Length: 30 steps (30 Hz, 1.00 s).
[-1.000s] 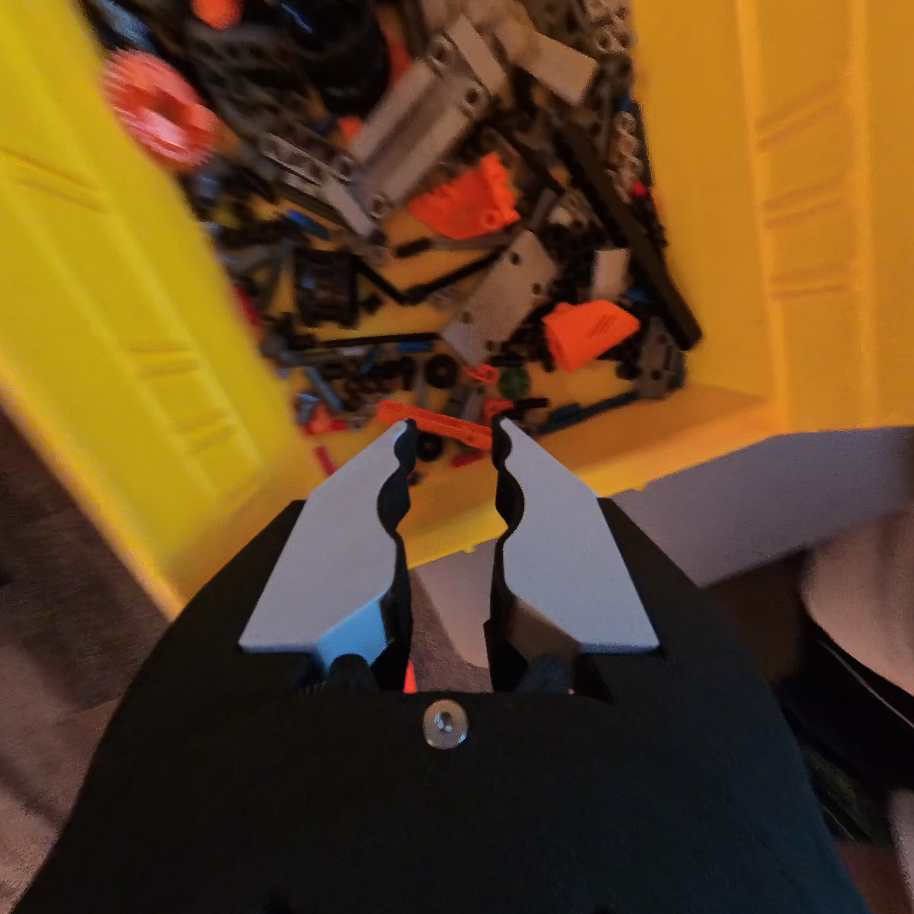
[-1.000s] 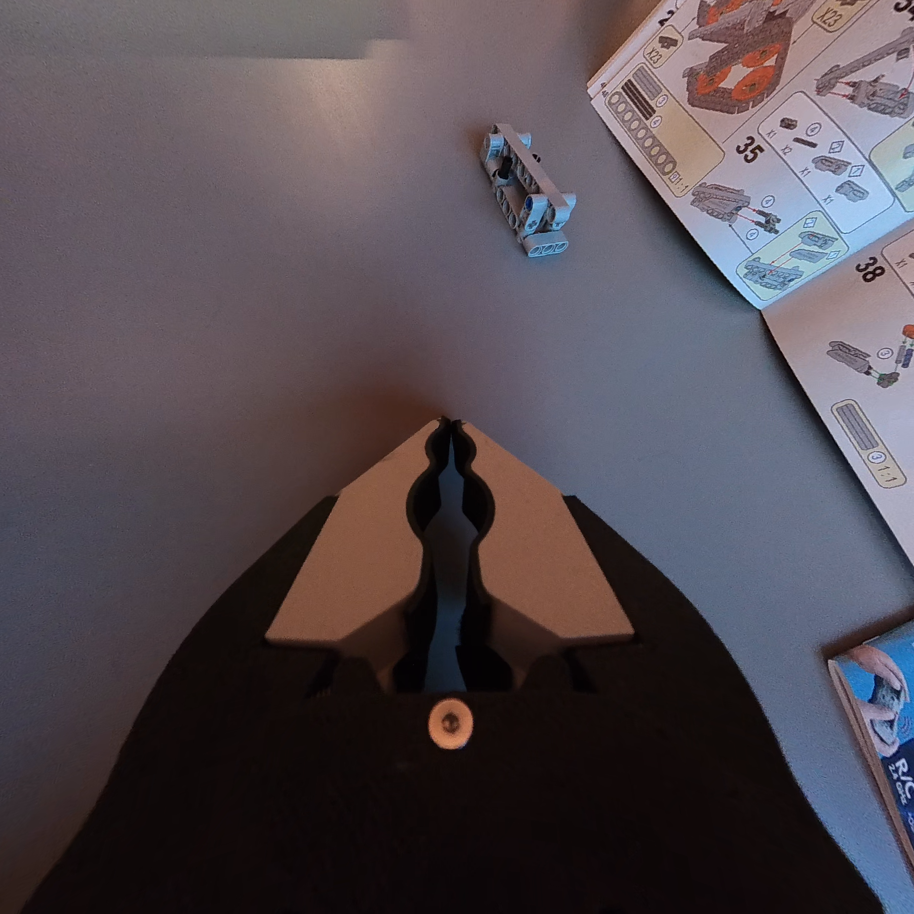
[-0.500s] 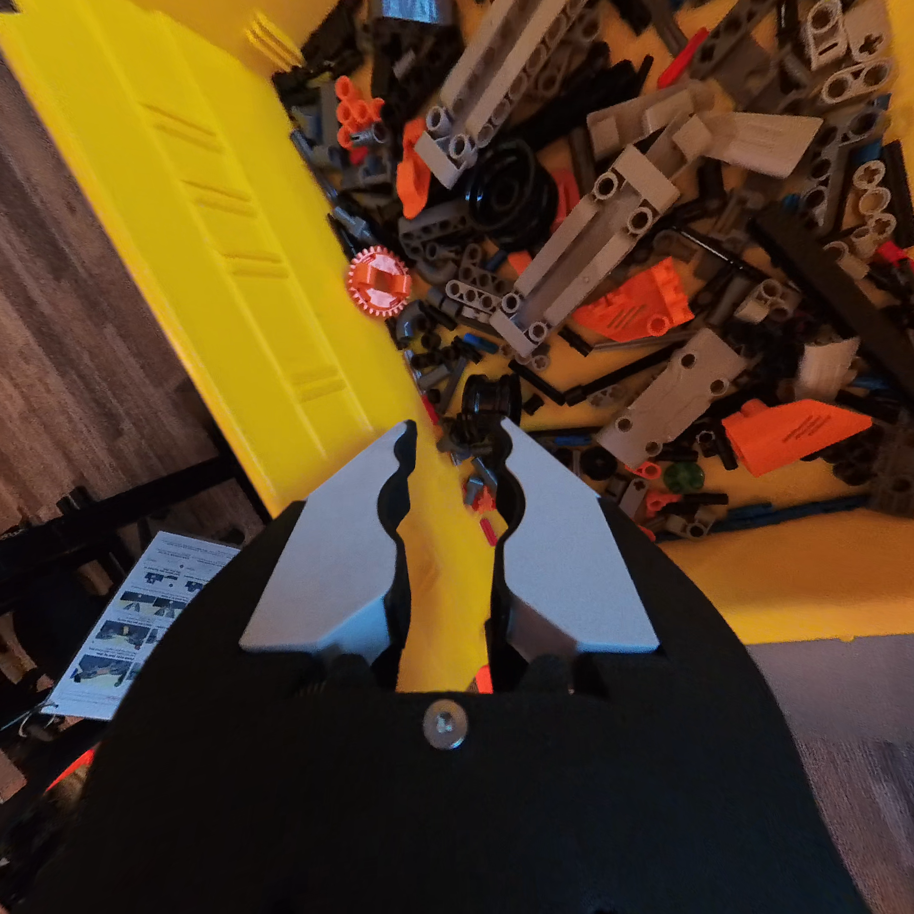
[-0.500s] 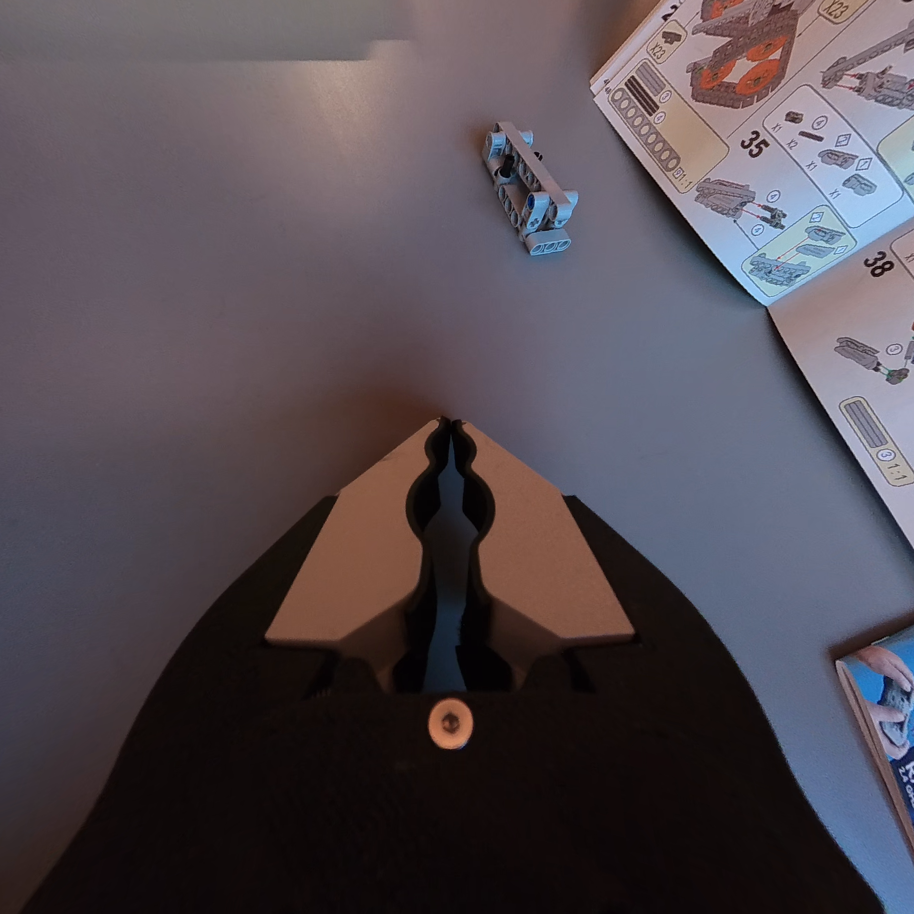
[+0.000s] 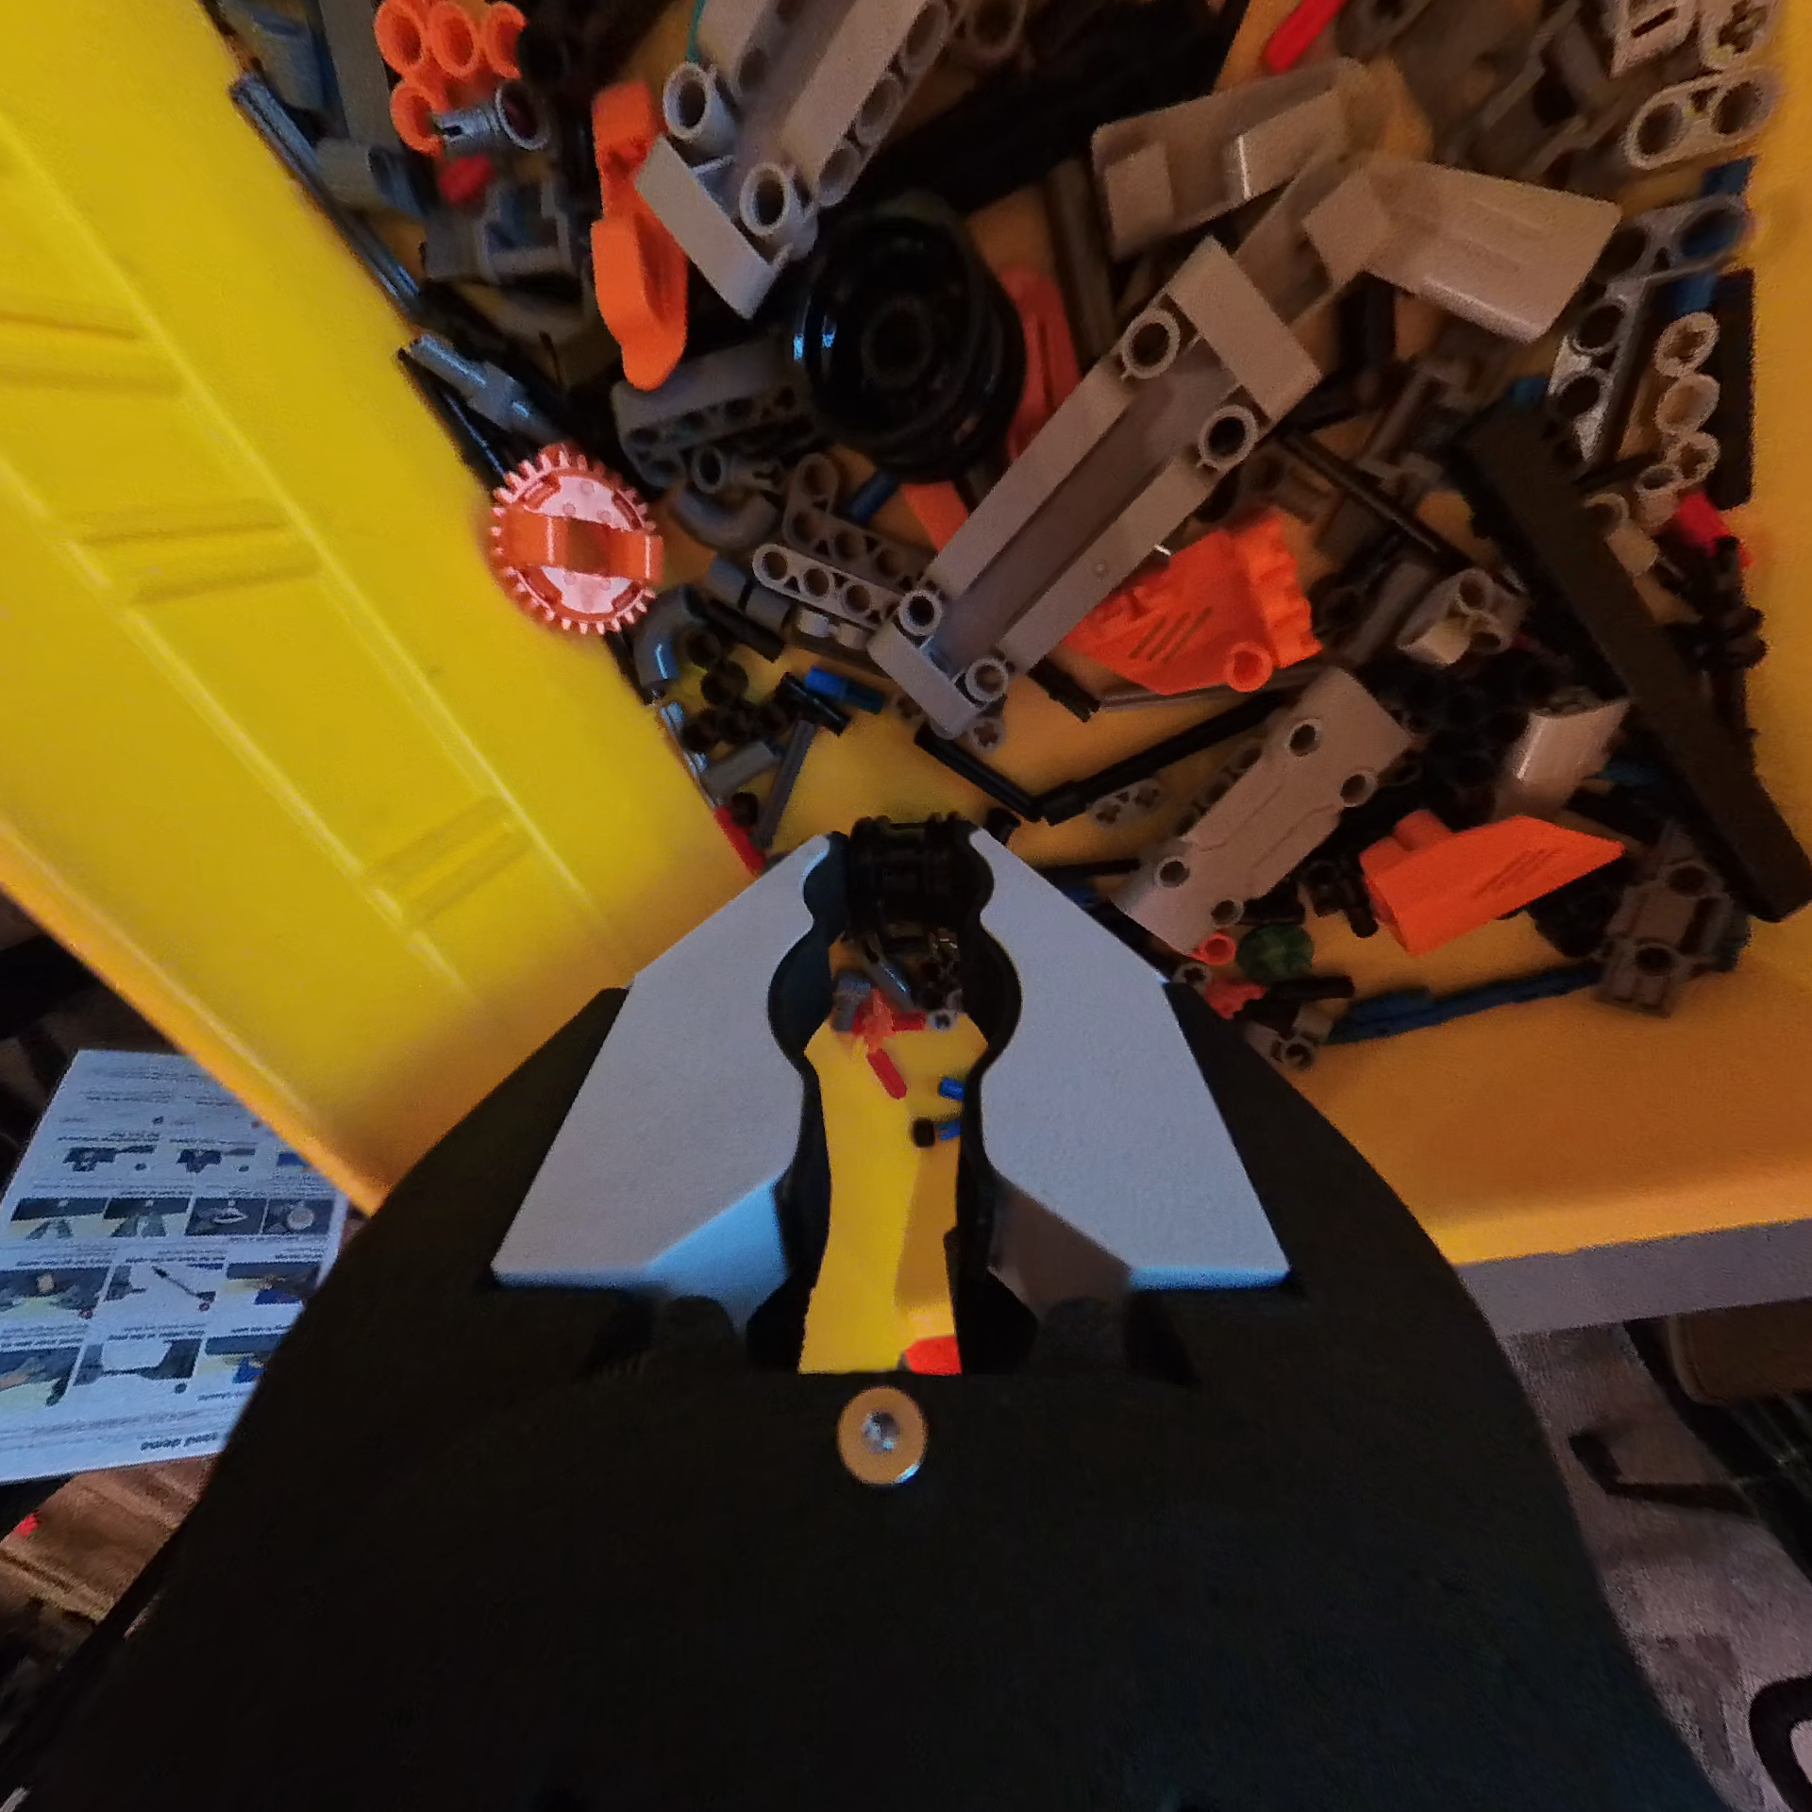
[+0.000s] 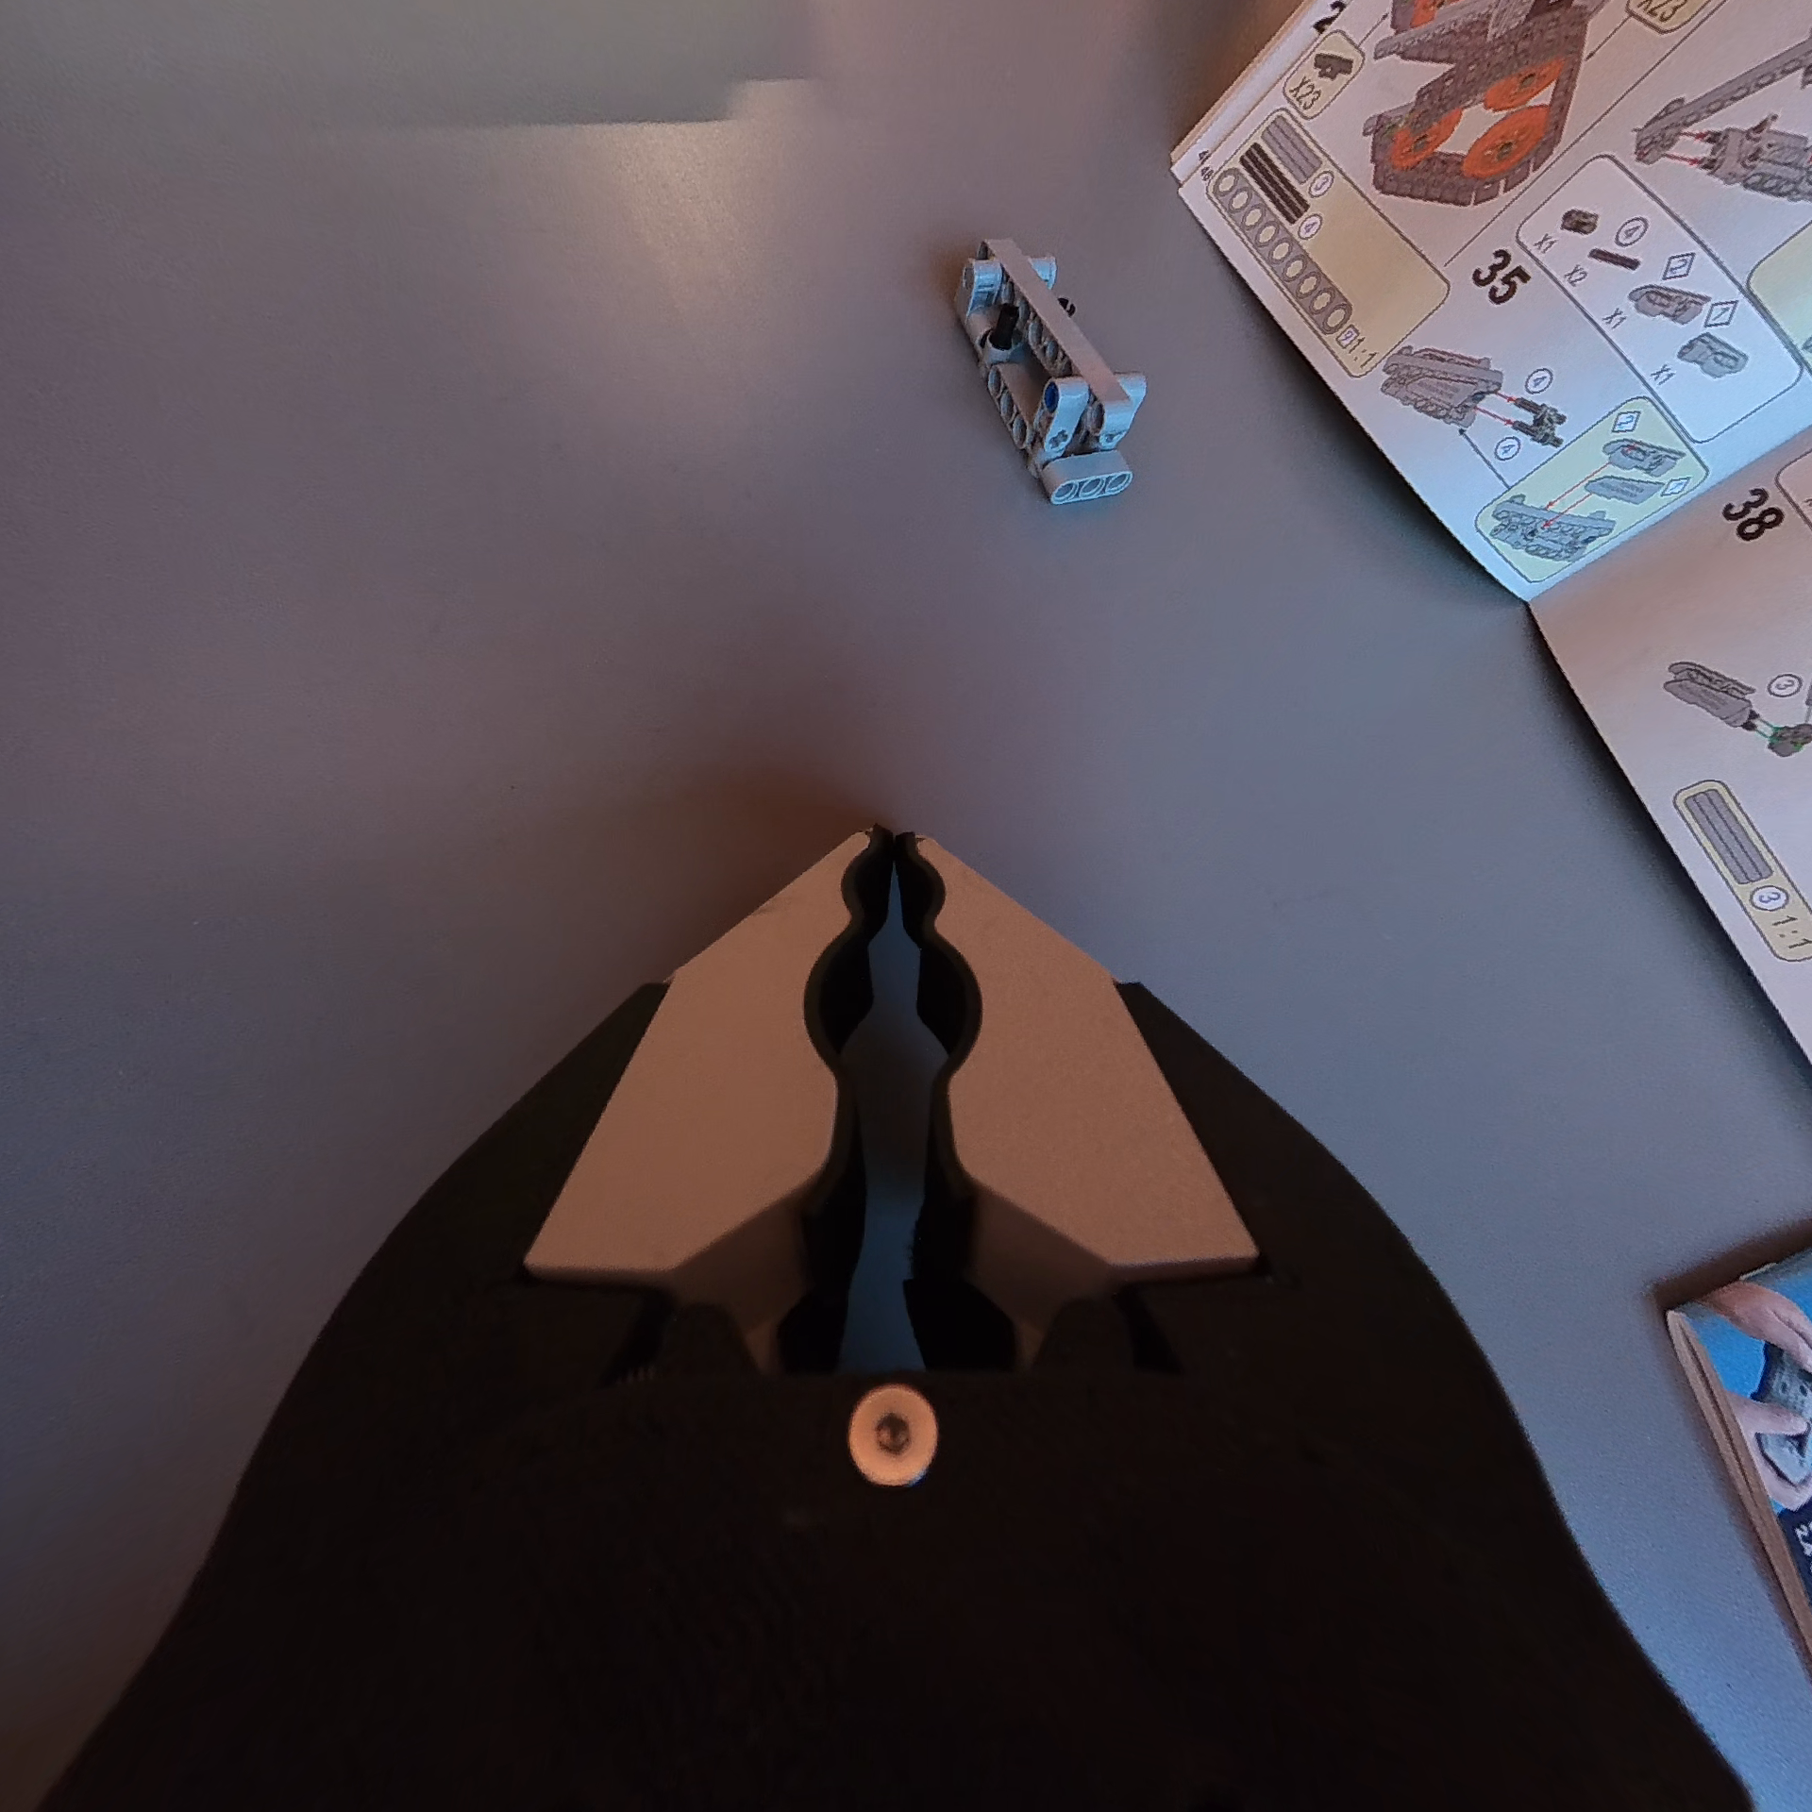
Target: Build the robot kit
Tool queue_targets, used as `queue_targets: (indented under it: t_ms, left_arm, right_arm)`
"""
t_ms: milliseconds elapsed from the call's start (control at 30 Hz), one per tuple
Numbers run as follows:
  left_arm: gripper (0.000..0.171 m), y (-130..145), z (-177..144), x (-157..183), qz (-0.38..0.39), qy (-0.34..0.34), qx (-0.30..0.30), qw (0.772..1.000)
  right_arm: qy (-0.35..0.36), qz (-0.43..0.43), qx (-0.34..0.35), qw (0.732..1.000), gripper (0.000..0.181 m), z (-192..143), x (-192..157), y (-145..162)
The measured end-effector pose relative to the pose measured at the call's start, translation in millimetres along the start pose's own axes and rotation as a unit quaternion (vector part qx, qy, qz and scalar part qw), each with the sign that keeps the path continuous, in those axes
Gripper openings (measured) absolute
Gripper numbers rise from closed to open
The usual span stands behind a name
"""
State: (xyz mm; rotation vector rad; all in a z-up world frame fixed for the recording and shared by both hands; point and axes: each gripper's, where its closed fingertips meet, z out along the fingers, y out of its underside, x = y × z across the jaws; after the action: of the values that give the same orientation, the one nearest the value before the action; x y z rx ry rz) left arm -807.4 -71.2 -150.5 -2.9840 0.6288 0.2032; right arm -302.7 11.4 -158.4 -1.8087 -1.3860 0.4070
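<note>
While the left gripper [image 5: 907,855] reached down into a yellow bin [image 5: 245,686] of loose building-set parts, its fingers had narrowed around a small black spool-like piece [image 5: 907,882], pinched right at their tips. Whether that piece was lifted clear of the litter of pins under it could not be told. At 11 o'clock from the tips an orange gear [image 5: 574,539] lay against the bin wall. At 12 o'clock, farther in, sat a black wheel hub [image 5: 907,333], with a long grey panel [image 5: 1108,471] slanting just beside it at 1 o'clock. An orange wedge piece [image 5: 1481,873] lay at 3 o'clock. Outside the bin, at 8 o'clock, a printed picture sheet [image 5: 147,1265] lay lower down.

The right gripper [image 6: 892,838] hovered over a bare grey surface [image 6: 392,490] with its fingers drawn together, the tips almost touching and nothing between them. A small grey beam assembly [image 6: 1049,373] rested on the surface at 1 o'clock, well apart from the tips. An open instruction booklet [image 6: 1569,343] lay beyond it at 2 o'clock, and the corner of a blue-covered booklet [image 6: 1755,1422] showed at 4 o'clock.

Only the left wrist view showed the bin and the pinched piece. Only the right wrist view showed the assembly and booklets. Neither view showed the other gripper.
</note>
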Motion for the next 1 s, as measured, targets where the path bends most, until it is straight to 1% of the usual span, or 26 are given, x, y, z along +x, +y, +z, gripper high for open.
queue_targets:
  t_ms: [67, 133, 233, 300, 400, 533, 567, 633, 700, 733, 800, 833, 900, 1000]
  left_arm:
    - [0.019, 4.2, -10.7, -3.4, -0.012, -0.015, 0.006, 1.0]
    - [0.019, 8.0, -30.2, -5.3, -0.022, -0.024, 0.027, 0.999]
    - [0.019, 12.9, -65.6, -1.3, -0.041, -0.017, 0.077, 0.996]
    - [0.019, 24.9, -79.9, 3.6, -0.051, -0.01, 0.083, 0.995]
    - [0.019, 36.9, -78.9, 11.6, -0.056, 0.001, 0.082, 0.995]
    - [0.019, 36.9, -55.7, 19.3, -0.061, 0.011, 0.088, 0.994]
    - [0.024, 35.7, -49.7, 23.5, -0.059, 0.021, 0.088, 0.994]
    - [0.043, 28.5, -42.6, 38.6, -0.048, 0.062, 0.093, 0.993]
    - [0.046, 11.1, -44.5, 46.5, -0.022, 0.086, 0.119, 0.989]
    - [0.047, 0.8, -46.2, 45.2, -0.004, 0.08, 0.133, 0.988]
    - [0.059, -19.1, -45.4, 38.3, 0.036, 0.054, 0.148, 0.987]
    - [0.064, -27.0, -42.1, 35.8, 0.055, 0.047, 0.146, 0.987]
    - [0.07, -40.7, -31.1, 36.8, 0.081, 0.056, 0.135, 0.986]
    - [0.07, -56.0, -11.2, 36.4, 0.076, 0.071, 0.112, 0.988]
  right_arm:
    - [0.0, 0.001, 0.0, 1.0, 0.001, -0.1, 0.1, 0.0]
    - [-0.001, 0.001, 0.0, 1.0, 0.001, 0.0, 0.1, 0.0]
    - [-0.002, 0.003, 0.0, 1.0, 0.001, 0.1, 0.1, 0.2]
    - [-0.003, 0.004, 0.0, 1.0, 0.001, 0.1, 0.1, 0.3]
    - [-0.005, 0.006, 0.0, 1.0, 0.001, -0.1, -0.1, 0.5]
    - [-0.005, 0.006, 0.0, 1.0, 0.001, -0.2, -0.3, 0.5]
    - [-0.005, 0.007, 0.0, 1.0, 0.001, -0.3, -0.3, 0.6]
    - [-0.005, 0.007, 0.0, 1.0, 0.001, -0.2, -0.2, 0.6]
    - [-0.006, 0.008, -0.001, 1.0, 0.002, -0.2, -0.1, 0.7]
    - [-0.006, 0.009, -0.001, 1.0, 0.002, -0.1, 0.0, 0.7]
    - [-0.006, 0.011, -0.001, 1.0, 0.002, -0.1, 0.2, 0.9]
    - [-0.006, 0.011, -0.001, 1.0, 0.002, -0.1, 0.3, 0.9]
    - [-0.004, 0.01, -0.001, 1.0, 0.002, -0.2, 0.4, 0.9]
    - [-0.003, 0.01, -0.001, 1.0, 0.002, -0.4, 0.3, 1.1]
